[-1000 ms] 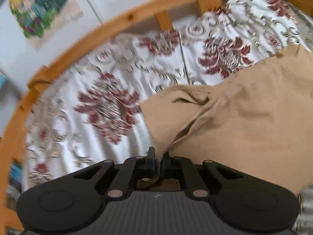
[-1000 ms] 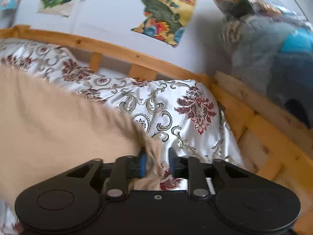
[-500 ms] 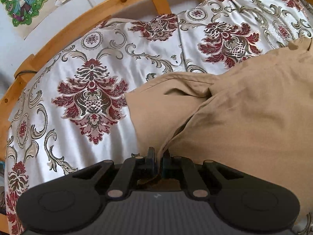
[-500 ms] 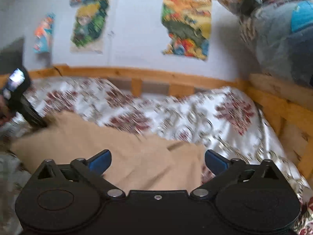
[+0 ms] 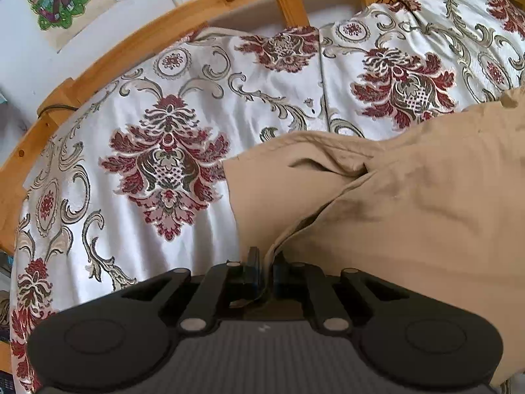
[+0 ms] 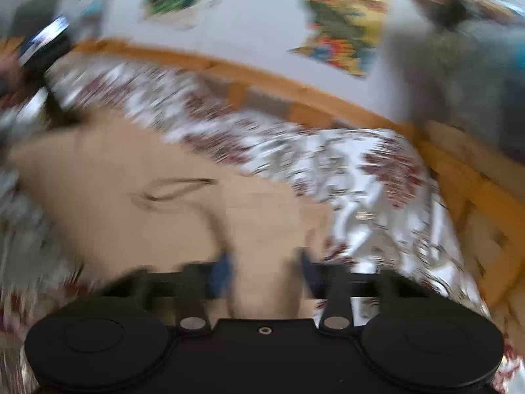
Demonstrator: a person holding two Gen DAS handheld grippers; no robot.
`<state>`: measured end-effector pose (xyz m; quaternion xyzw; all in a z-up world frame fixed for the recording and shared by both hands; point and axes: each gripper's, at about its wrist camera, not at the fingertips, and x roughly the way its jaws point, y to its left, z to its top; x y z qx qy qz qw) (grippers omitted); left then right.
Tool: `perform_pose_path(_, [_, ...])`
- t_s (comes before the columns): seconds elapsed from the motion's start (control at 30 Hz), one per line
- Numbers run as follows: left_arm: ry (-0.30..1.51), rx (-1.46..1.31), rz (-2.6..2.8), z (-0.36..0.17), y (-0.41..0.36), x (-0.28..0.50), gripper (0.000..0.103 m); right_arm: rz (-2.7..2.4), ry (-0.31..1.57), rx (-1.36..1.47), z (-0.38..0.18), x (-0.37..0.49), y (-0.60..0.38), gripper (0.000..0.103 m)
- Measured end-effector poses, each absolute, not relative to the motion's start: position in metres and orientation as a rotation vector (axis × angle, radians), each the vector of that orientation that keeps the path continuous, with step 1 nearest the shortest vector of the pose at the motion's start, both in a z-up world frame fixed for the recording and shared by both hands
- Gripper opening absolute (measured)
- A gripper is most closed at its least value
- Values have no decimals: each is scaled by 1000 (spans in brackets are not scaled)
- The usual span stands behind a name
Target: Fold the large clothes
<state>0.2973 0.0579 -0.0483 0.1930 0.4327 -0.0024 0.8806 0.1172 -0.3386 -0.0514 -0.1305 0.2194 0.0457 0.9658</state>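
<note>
Left gripper (image 5: 266, 264): jaws pressed together, pinching an edge of the tan garment (image 5: 410, 203); cloth runs up between the pads.

Right gripper (image 6: 264, 271): jaws have just been closing, with a fold of the same garment between them; the view is blurred, and a gap shows on either side of the cloth, so a firm pinch cannot be confirmed.

Tan garment: lies on the patterned bedspread (image 5: 147, 164), spread between the two grippers, one layer lapped over another near the left gripper.

Step in hand, as judged: securing two edge points before a fold. Done well, both pinches sit at the hem, the span between them is kept taut, and both are carried together.

Surroundings: wooden bed rail (image 5: 164, 23) beyond the bedspread; posters (image 6: 341, 29) on the wall; grey bundle (image 6: 459, 75) at right. The lapped layer may drag along.
</note>
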Motion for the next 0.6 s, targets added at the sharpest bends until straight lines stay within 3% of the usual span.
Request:
perform_pose_path(0.13, [911, 348, -11, -51, 63, 301, 8, -102, 456, -158, -53, 131, -370, 10])
perform_pose_path(0.3, [916, 337, -29, -65, 69, 297, 26, -185, 554, -146, -95, 158, -388, 11])
perform_pose_path(0.33, [915, 323, -35, -64, 74, 295, 37, -188, 568, -157, -102, 160, -388, 12])
perform_pose_path(0.37, [914, 309, -35, -61, 78, 294, 56, -187, 570, -168, -106, 160, -386, 13])
perform_pose_path(0.43, [893, 279, -48, -50, 91, 287, 83, -196, 559, -195, -103, 153, -383, 18])
perform_pose_path(0.47, [866, 268, -57, -43, 99, 280, 91, -197, 547, -198, -99, 152, -381, 20])
perform_pose_path(0.53, [826, 271, -58, -29, 113, 269, 94, -203, 523, -195, -93, 148, -380, 34])
perform_pose_path(0.6, [806, 274, -41, -17, 128, 260, 97, -207, 517, -193, -91, 147, -382, 41])
